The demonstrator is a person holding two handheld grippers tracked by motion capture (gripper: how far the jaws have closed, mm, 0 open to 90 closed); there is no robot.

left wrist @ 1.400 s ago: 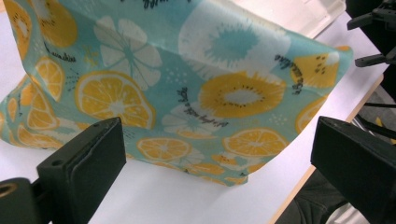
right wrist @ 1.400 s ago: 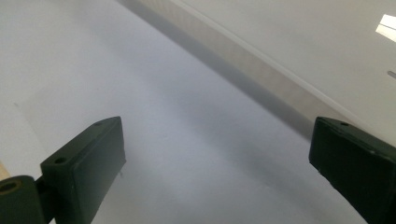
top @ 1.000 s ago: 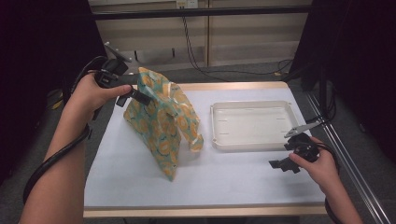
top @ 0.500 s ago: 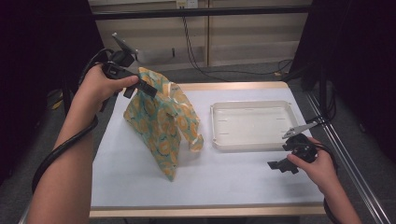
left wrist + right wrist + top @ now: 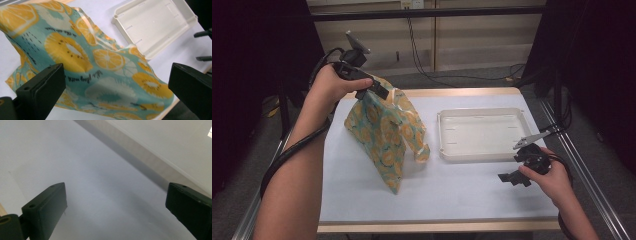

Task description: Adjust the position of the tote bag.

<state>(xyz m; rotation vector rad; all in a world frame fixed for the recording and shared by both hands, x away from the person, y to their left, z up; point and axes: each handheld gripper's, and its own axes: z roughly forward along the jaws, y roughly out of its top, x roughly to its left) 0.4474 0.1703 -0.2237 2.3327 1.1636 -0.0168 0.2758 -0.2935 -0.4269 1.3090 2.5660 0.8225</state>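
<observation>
Work in hand: handling the fruit-print bag (image 5: 384, 137). It stands on the bench (image 5: 462, 195) left of centre, tented up, its top corner high at the left hand-held gripper (image 5: 379, 91) and its lower edge trailing toward the near side.

Left hand-held gripper: the high view puts its tip right at the bag's top corner. The left gripper view shows the jaws spread wide, bag (image 5: 100, 75) beyond and between them, nothing pinched. So released; whether it touches the fabric can't be told.

Right hand-held gripper (image 5: 513, 177): low over the bench at near right, just in front of the white tray (image 5: 482, 134), jaws apart, holding nothing.

Progress, as a judgement: early to mid. Bag is up off flat but neither gripper has it, and it's not in the tray, which sits empty to its right, a small gap between them. If the tray is the target, the grasp and the transfer are both left.

View differences:
- High view gives the layout: bag, tray, both hands, cables.
- Left gripper view gives print detail (orange and kiwi slices, script lettering), the open jaw gap, the tray (image 5: 152, 25) at upper right and the other gripper's jaw tips at the right edge.
- Right gripper view has bare bench surface (image 5: 100, 202) between open jaws, with a pale edge running diagonally across the top, probably the tray wall.
</observation>
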